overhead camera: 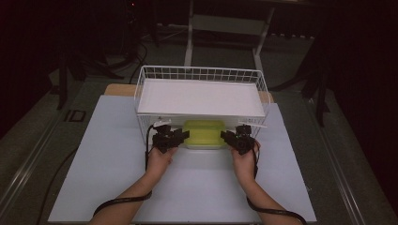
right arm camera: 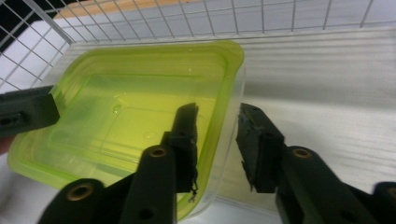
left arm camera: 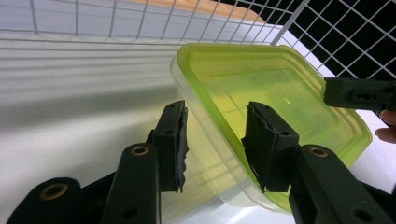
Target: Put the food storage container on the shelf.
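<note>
Yellow-green lidded plastic container (overhead camera: 204, 133) sits on the pale surface (overhead camera: 103, 159), partly under the lower level of the white wire basket (overhead camera: 141, 89), below its white shelf panel (overhead camera: 199, 98). Left gripper (overhead camera: 180, 135) straddles the container's left rim, jaws part-open, pads off the plastic. Right gripper (overhead camera: 228, 137) straddles the right rim likewise, jaws part-open and not pressing.

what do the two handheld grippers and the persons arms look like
Both the left gripper and right gripper are matte black, each with two flat linkage arms joined by brass-ringed pivot holes. Their fingers end in blocky black pads with ragged, worn edges. A black cable trails from each gripper back along the forearm. The forearms are bare, with no sleeves in view.
</note>
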Available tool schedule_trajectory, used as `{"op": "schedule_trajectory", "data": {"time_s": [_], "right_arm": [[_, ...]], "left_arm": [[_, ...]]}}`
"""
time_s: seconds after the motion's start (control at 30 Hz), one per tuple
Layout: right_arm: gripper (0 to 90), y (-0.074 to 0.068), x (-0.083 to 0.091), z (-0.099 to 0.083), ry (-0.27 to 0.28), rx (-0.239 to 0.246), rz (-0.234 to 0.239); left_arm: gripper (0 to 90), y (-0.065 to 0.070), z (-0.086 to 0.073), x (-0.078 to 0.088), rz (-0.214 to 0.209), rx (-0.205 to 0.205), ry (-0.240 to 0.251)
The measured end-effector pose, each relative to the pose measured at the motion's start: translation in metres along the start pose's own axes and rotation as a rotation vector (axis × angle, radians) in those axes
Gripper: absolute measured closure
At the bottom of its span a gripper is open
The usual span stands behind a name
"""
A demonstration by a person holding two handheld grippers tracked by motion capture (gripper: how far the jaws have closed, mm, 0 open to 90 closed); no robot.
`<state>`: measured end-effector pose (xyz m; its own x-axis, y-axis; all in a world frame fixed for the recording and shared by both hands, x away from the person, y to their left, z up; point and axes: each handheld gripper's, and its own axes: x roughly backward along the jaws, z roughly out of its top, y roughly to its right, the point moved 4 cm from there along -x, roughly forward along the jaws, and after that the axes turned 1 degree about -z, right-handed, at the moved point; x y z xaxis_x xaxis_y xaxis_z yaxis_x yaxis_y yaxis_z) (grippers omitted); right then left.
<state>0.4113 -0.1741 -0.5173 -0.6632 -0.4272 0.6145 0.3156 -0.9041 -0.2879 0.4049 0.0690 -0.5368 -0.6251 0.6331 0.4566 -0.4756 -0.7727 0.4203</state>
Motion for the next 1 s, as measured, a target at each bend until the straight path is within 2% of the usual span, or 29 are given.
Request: {"op": "schedule_trajectory", "data": {"time_s": [0.07,0.1,0.23,0.3,0.43,0.53,0.6,0.67,0.73,0.83,0.93,1.0], "right_arm": [[63.4,-0.001,-0.001,0.001,0.013,0.044,-0.008],[62.7,-0.003,0.001,0.001,0.010,0.038,-0.011],[58.9,-0.008,0.007,0.002,0.025,0.074,-0.025],[57.9,-0.009,0.009,0.002,0.036,0.094,-0.029],[56.9,-0.012,0.017,0.002,0.055,0.135,-0.043],[56.9,-0.015,0.025,0.002,0.068,0.139,-0.033],[57.0,-0.018,0.031,0.000,0.074,0.143,-0.013],[57.4,-0.023,0.035,-0.003,0.070,0.149,0.008],[57.8,-0.025,0.037,-0.005,0.067,0.153,0.019],[62.4,-0.032,0.041,-0.011,0.048,0.181,0.060],[71.8,-0.037,0.043,-0.017,0.032,0.211,0.069],[82.1,-0.041,0.043,-0.020,0.018,0.226,0.080]], "left_arm": [[56.9,0.001,0.000,0.001,0.005,-0.007,0.003],[56.8,0.003,0.000,0.001,0.008,-0.004,0.006],[55.1,0.004,0.001,0.005,0.010,-0.044,0.004],[54.0,0.005,0.001,0.008,0.021,-0.039,-0.005],[52.6,0.007,0.004,0.018,0.023,-0.034,0.007],[52.6,0.007,0.006,0.030,0.007,-0.049,0.024],[52.5,0.009,0.005,0.037,0.005,-0.044,0.011],[51.9,0.011,0.003,0.044,-0.001,-0.061,0.012],[51.5,0.012,0.002,0.047,-0.006,-0.061,0.007],[48.9,0.018,-0.003,0.060,-0.021,-0.077,0.009],[42.2,0.024,-0.006,0.070,-0.042,-0.089,0.011],[39.9,0.026,-0.009,0.075,-0.050,-0.094,0.018]]}}
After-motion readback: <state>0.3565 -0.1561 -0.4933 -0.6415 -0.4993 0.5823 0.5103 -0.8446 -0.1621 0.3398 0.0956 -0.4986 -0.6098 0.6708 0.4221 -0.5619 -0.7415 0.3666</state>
